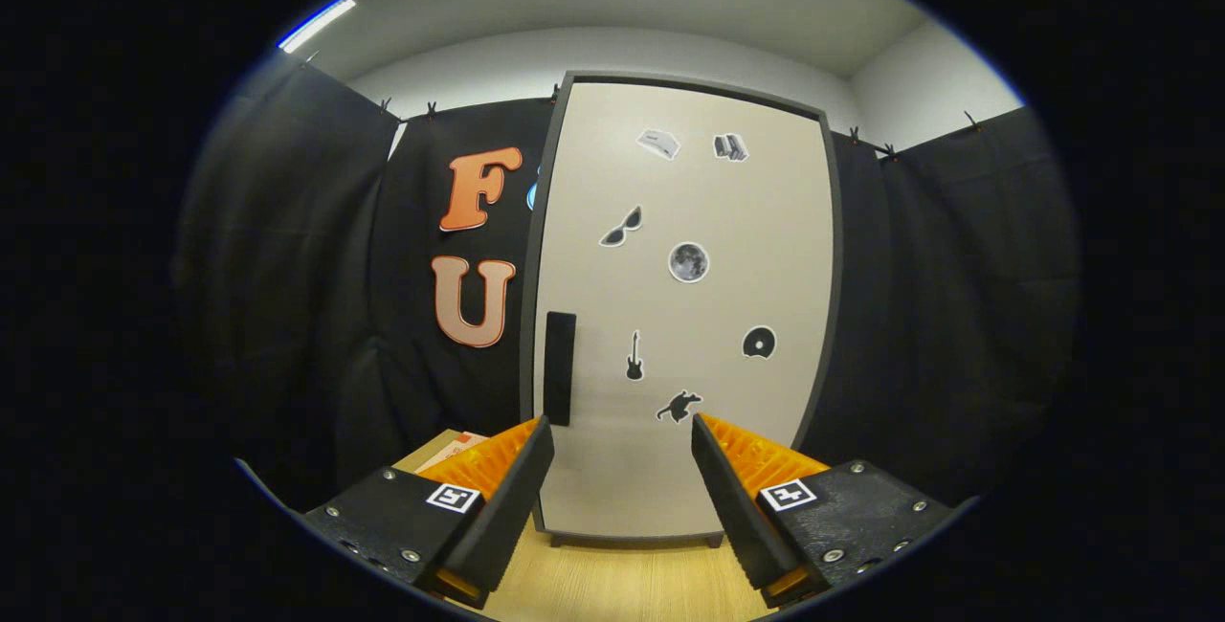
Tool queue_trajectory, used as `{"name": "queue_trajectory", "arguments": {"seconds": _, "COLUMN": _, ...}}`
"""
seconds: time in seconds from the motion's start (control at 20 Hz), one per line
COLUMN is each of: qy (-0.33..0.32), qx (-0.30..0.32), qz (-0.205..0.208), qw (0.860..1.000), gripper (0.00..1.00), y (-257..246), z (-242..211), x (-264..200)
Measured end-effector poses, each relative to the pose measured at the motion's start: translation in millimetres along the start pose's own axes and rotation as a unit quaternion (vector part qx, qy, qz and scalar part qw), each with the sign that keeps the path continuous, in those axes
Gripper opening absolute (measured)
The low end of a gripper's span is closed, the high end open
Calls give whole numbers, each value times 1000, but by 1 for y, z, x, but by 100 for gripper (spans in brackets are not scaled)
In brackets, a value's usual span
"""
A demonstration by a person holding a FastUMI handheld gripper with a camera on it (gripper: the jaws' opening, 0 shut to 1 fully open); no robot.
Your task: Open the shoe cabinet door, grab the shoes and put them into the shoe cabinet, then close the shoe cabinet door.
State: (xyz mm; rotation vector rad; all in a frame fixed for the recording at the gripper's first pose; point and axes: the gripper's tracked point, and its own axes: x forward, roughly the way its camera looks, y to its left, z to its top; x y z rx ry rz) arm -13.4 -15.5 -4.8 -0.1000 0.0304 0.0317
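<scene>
The shoe cabinet (684, 220) stands upright straight ahead on a wooden floor. Its pale door is closed inside a dark frame and carries several small stickers. A dark vertical handle (560, 368) sits on the door's left edge, just above and beyond my left fingertip. My gripper (620, 435) is open, fingers spread wide with nothing between them, pointing at the lower part of the door a short way off.
Black cloth walls close in on both sides of the cabinet. A cardboard box (442, 450) peeks out low on the left, behind my left finger. Light wooden floor (612, 584) runs from the cabinet's base toward me.
</scene>
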Motion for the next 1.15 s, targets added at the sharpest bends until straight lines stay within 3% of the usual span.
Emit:
{"name": "queue_trajectory", "arguments": {"seconds": 0.45, "qy": 3, "qx": 30, "qz": -42, "qw": 999, "gripper": 92, "y": -32, "z": -10, "x": -75}}
{"name": "queue_trajectory", "arguments": {"seconds": 1.15, "qy": -7, "qx": 29, "qz": -53, "qw": 998, "gripper": 93, "y": -36, "z": -7, "x": -98}}
